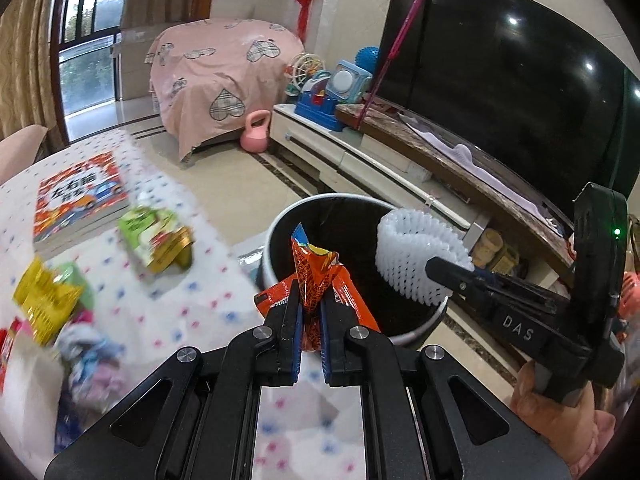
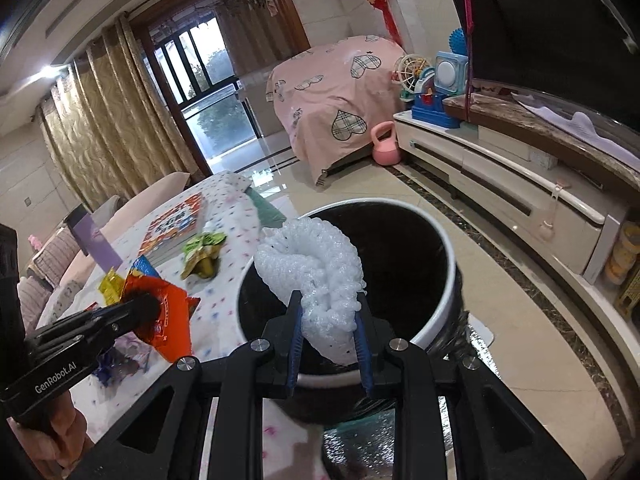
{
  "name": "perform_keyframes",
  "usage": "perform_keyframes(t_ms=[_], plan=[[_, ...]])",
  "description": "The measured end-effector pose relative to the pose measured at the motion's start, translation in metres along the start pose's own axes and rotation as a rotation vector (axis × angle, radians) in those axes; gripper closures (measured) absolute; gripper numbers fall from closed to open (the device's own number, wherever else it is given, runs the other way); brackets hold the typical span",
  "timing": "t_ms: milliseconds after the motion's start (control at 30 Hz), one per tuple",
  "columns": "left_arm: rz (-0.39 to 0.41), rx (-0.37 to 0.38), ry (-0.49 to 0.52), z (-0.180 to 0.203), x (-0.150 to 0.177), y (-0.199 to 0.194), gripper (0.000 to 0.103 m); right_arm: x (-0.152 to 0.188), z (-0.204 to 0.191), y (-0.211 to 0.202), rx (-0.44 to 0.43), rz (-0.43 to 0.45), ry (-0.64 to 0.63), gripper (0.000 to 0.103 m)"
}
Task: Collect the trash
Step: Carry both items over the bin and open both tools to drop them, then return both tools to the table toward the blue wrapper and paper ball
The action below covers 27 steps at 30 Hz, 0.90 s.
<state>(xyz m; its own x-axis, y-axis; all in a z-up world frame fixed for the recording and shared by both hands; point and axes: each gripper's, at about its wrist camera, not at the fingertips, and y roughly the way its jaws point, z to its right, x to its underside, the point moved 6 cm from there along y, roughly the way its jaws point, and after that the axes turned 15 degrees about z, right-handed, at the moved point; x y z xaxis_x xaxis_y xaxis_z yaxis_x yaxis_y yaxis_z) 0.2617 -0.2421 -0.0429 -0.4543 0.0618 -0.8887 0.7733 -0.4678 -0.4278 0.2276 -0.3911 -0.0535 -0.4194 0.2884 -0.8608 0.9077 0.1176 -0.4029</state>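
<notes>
My left gripper (image 1: 310, 312) is shut on an orange snack wrapper (image 1: 316, 272) and holds it at the near rim of the trash bin (image 1: 416, 330), a round white pail with a dark inside. My right gripper (image 2: 329, 316) is shut on a white foam fruit net (image 2: 316, 264) and holds it over the bin's opening (image 2: 444, 292). In the left wrist view the right gripper (image 1: 440, 270) comes in from the right with the net (image 1: 412, 256). In the right wrist view the left gripper (image 2: 148, 308) holds the wrapper (image 2: 168, 320) at the left.
A dotted white tablecloth (image 1: 192, 280) carries a green and gold wrapper (image 1: 160, 240), a yellow wrapper (image 1: 44, 300), a red picture book (image 1: 80, 196) and crumpled scraps (image 1: 92, 360). A TV (image 1: 500, 80) on a long stand (image 1: 380, 160) runs along the right. A pink kettlebell (image 1: 256, 132) sits on the floor.
</notes>
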Motion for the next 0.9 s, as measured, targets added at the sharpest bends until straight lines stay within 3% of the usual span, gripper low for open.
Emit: perform_keyframes(t_ms=[433,533,600,667,900], plan=[[-0.060,0.012,0.014,0.013,-0.004,0.053,0.094,-0.010,0.022,0.021,0.032,-0.040,-0.034,0.076],[-0.083,0.012,0.012,0.013,0.000,0.059,0.084,-0.009,0.025,0.026,0.039,-0.054,-0.040,0.074],[-0.095,0.004,0.005,0.011,0.002,0.060,0.054,-0.008,0.027,0.030,0.043,-0.064,-0.041,0.066],[-0.074,0.000,-0.003,0.010,0.000,0.055,0.049,-0.007,0.028,0.031,0.046,-0.072,-0.038,0.054],[-0.043,-0.018,-0.039,-0.005,0.000,0.026,0.037,-0.008,0.028,0.023,0.045,-0.050,-0.013,0.040]])
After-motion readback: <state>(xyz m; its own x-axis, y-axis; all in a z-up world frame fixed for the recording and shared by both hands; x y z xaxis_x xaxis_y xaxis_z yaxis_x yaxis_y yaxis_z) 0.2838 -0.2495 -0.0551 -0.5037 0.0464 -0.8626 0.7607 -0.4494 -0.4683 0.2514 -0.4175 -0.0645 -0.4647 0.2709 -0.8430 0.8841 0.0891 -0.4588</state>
